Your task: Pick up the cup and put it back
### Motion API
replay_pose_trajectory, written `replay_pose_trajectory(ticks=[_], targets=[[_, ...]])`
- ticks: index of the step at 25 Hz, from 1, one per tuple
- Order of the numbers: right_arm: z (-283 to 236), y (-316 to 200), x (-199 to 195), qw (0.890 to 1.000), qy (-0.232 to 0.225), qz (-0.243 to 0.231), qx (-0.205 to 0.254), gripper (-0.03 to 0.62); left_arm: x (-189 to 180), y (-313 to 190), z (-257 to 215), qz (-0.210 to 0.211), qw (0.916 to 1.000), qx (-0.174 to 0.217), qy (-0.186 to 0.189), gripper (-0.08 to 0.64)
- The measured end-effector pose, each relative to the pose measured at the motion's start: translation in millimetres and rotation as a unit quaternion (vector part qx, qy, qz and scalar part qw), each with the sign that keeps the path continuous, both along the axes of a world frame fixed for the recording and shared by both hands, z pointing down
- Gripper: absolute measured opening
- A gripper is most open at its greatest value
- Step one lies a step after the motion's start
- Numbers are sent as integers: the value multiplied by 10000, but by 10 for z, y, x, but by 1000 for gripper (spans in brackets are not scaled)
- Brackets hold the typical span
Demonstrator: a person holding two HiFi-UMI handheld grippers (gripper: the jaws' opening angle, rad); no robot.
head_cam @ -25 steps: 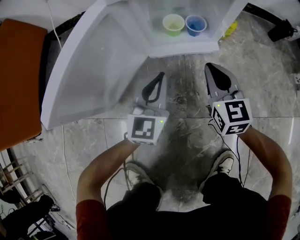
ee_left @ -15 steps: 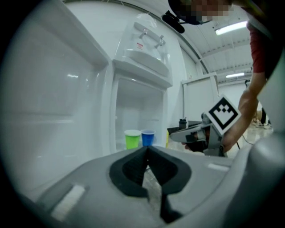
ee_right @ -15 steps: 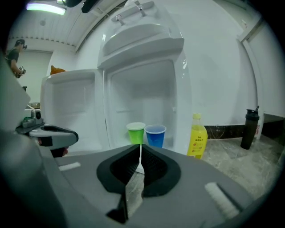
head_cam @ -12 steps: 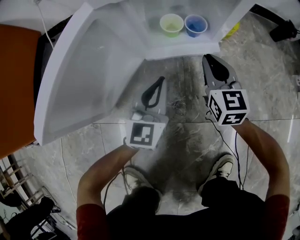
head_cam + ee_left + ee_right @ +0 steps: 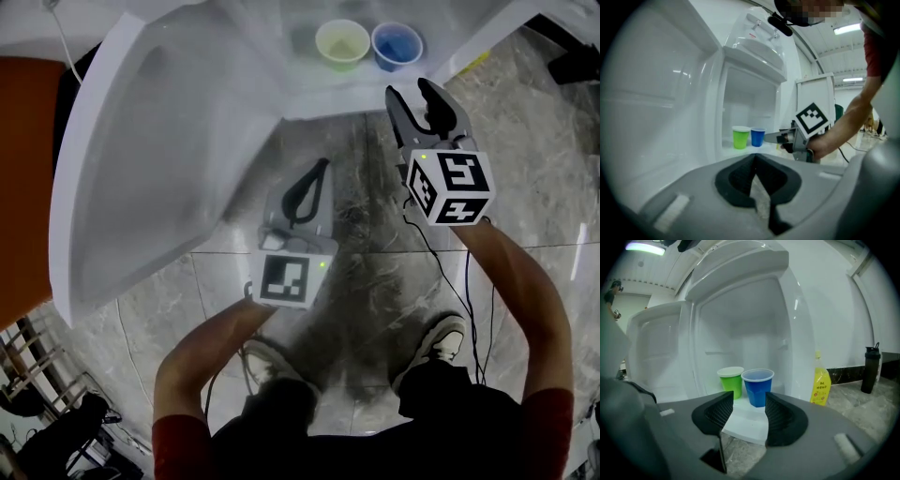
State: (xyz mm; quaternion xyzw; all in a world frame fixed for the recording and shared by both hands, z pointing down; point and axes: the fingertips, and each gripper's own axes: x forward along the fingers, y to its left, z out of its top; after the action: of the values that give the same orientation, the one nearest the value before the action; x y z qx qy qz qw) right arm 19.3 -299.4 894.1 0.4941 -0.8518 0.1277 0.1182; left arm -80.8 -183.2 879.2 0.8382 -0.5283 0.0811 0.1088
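Note:
A green cup (image 5: 342, 42) and a blue cup (image 5: 396, 44) stand side by side on the white shelf (image 5: 361, 99) of an open fridge. My right gripper (image 5: 410, 91) hovers just in front of the shelf edge, short of the blue cup (image 5: 758, 386); its jaws are opening and nothing is between them (image 5: 746, 401). The green cup (image 5: 731, 380) stands left of the blue one. My left gripper (image 5: 322, 167) hangs lower over the stone floor, its jaws closed together and empty (image 5: 754, 159). From there both cups (image 5: 740, 137) show beyond it, with the right gripper (image 5: 780, 137) reaching in.
The white fridge door (image 5: 159, 159) stands swung open at the left. A yellow bottle (image 5: 819, 383) and a black bottle (image 5: 868, 369) stand on the floor right of the fridge. An orange panel (image 5: 23, 169) lies far left. Cables trail across the floor by the person's feet.
The right gripper has moved forward toward the fridge shelf and its jaws have parted. The left gripper has stayed low and shut.

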Motion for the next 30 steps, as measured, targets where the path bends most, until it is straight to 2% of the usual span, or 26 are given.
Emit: replay_pose_trajectory(ticks=[9, 18, 30], targets=[[149, -356, -76, 9997, -108, 199, -109, 276, -26, -22, 202, -40, 9997, -245, 50, -2], [192, -615, -103, 9993, -41, 366, -16, 279, -42, 35, 296, -29, 9993, -377, 0, -3], [170, -676, -151, 9992, -24, 375, 127, 273, -41, 76, 294, -53, 9993, -359, -51, -2]])
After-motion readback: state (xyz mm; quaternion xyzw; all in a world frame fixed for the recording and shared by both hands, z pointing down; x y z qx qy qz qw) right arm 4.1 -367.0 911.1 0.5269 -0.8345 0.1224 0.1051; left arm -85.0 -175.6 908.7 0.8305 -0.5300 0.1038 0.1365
